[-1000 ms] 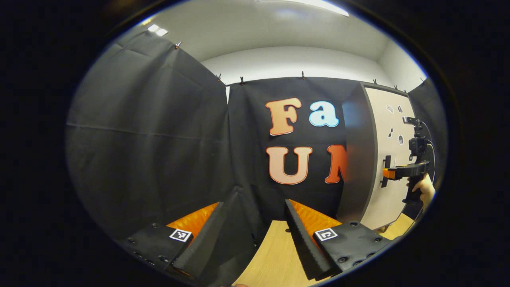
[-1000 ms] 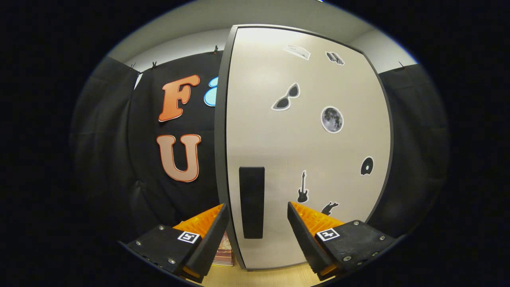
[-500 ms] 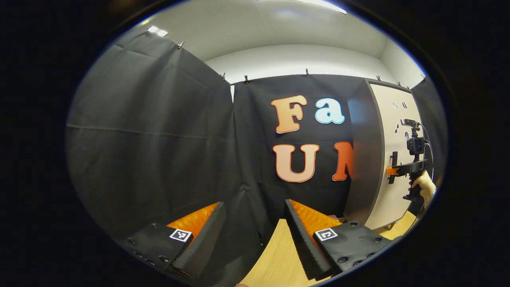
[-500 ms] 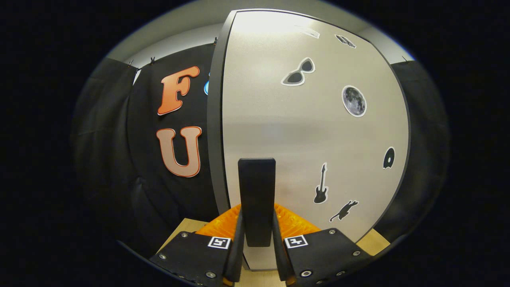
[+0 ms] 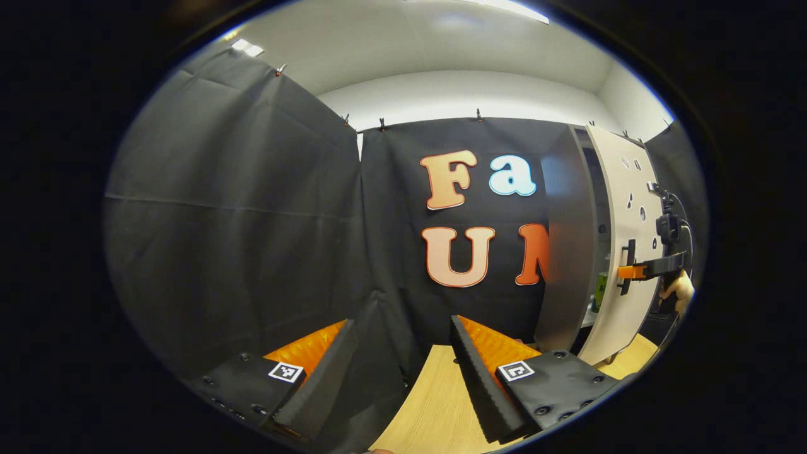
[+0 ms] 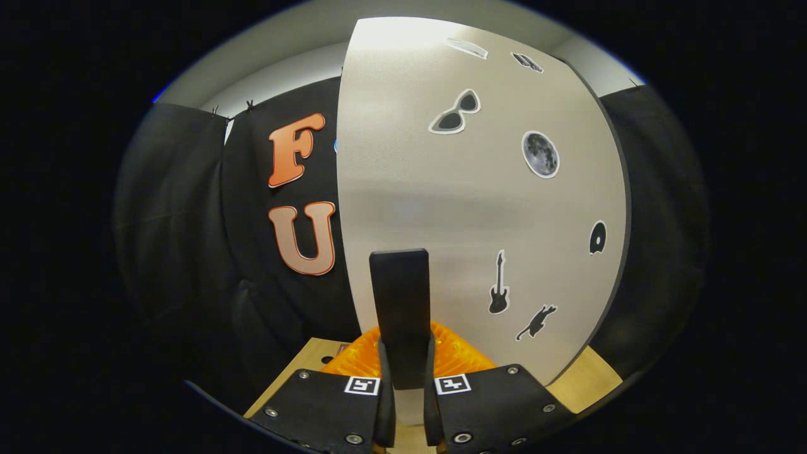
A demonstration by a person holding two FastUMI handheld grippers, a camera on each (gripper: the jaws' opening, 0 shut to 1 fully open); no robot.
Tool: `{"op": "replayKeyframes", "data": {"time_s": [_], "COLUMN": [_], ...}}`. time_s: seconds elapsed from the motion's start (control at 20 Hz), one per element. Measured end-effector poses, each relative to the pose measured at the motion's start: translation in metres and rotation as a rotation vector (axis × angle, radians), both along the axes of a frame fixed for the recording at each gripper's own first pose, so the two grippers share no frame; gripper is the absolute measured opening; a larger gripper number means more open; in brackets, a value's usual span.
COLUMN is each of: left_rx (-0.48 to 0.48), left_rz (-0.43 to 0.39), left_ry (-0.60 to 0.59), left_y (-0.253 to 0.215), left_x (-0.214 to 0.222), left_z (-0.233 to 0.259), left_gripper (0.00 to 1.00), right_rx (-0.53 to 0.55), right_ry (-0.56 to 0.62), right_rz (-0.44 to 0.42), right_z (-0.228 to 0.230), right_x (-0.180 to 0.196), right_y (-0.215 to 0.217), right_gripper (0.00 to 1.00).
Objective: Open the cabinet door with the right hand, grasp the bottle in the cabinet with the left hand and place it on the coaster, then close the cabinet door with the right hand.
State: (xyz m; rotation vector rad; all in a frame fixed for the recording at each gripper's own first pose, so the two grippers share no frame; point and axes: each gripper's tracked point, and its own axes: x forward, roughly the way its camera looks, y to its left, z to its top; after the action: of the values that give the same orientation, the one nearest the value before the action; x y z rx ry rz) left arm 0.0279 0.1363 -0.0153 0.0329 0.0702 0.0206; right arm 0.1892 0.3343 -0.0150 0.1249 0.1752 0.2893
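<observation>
Door pulled partly open by its handle

Left gripper view: the left tool (image 5: 400,372) hangs wide and empty over the pale wooden tabletop (image 5: 435,410), likely waiting; far right, the right tool (image 5: 630,272) grips the black bar handle (image 5: 626,267), and a green bottle (image 5: 601,291) shows in the gap behind the pale sticker-covered cabinet door (image 5: 621,208). Right gripper view: the right tool (image 6: 403,394) is clamped narrow on the handle (image 6: 400,315), to swing the door (image 6: 466,189) out; the door hides the cabinet's inside here.
</observation>
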Motion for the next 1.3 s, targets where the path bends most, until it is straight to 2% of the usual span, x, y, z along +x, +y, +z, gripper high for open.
{"op": "replayKeyframes", "data": {"time_s": [0.1,0.15,0.35,0.55,0.6,0.7,0.9,1.0,1.1,1.25,1.3], "left_rx": [0.000,0.001,-0.002,-0.001,-0.001,-0.005,-0.018,-0.023,-0.028,-0.031,-0.033], "left_rz": [-0.001,0.002,-0.002,-0.035,-0.045,-0.065,-0.103,-0.121,-0.141,-0.165,-0.172], "left_ry": [0.003,0.005,0.007,0.008,0.009,0.010,0.021,0.024,0.026,0.026,0.026], "left_y": [0.001,0.002,0.000,-0.013,-0.017,-0.025,-0.047,-0.059,-0.073,-0.096,-0.103], "left_x": [-0.003,-0.004,-0.008,-0.007,-0.006,-0.005,-0.004,-0.002,0.001,0.003,0.002], "left_z": [0.000,0.001,0.002,0.004,0.003,0.002,-0.004,-0.003,-0.005,-0.006,-0.006], "left_gripper": [0.96,0.93,0.93,0.93,0.96,0.93,0.93,0.96,0.93,0.93,1.00], "right_rx": [0.018,0.022,0.021,-0.004,-0.010,-0.020,-0.042,-0.060,-0.066,-0.064,-0.067], "right_ry": [-0.018,-0.027,-0.030,-0.032,-0.032,-0.034,-0.029,-0.027,-0.024,-0.022,-0.021], "right_rz": [-0.025,-0.037,-0.072,-0.109,-0.123,-0.147,-0.197,-0.217,-0.228,-0.248,-0.261], "right_z": [0.001,-0.001,-0.002,-0.005,-0.006,-0.007,-0.008,-0.009,-0.011,-0.012,-0.013], "right_x": [-0.008,-0.017,-0.057,-0.095,-0.101,-0.117,-0.130,-0.139,-0.144,-0.148,-0.150], "right_y": [-0.013,-0.021,-0.056,-0.096,-0.106,-0.125,-0.151,-0.166,-0.179,-0.195,-0.202], "right_gripper": [0.17,0.17,0.16,0.16,0.16,0.15,0.15,0.15,0.14,0.14,0.14]}}
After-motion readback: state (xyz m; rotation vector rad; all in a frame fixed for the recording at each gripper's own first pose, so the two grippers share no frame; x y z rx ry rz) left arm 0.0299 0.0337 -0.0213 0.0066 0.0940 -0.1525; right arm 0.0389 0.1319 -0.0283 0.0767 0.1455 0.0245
